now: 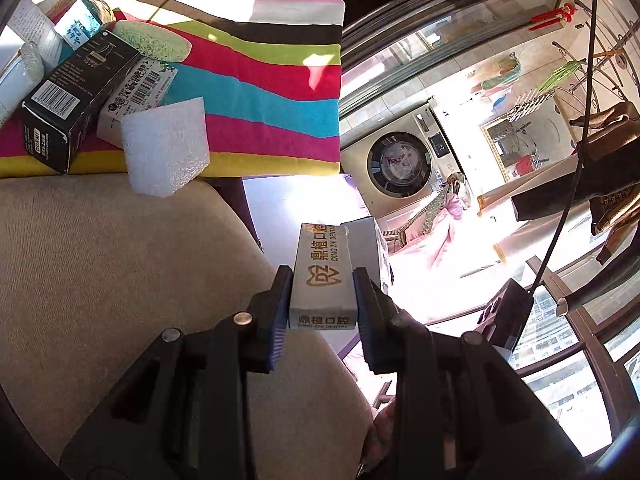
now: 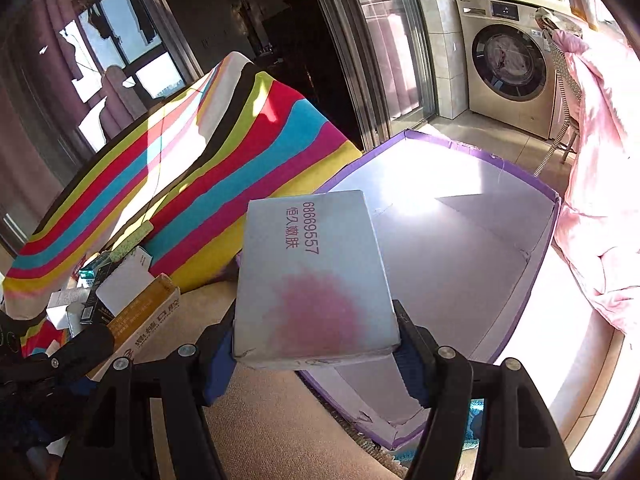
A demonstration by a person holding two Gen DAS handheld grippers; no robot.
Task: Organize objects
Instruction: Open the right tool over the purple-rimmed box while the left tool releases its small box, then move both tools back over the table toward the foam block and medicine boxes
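While the left gripper (image 1: 322, 300) clamps a small dental box (image 1: 323, 276) above the beige cushion (image 1: 120, 264), the right gripper (image 2: 316, 344) pinches a pink-stained carton (image 2: 314, 276) over the purple-edged bin (image 2: 460, 216), hiding its near corner.

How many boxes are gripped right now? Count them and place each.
2. Silver dental carton clamped in the left gripper above the beige cushion; white pink-blotched flat box in the right gripper, at the purple-edged bin's rim.
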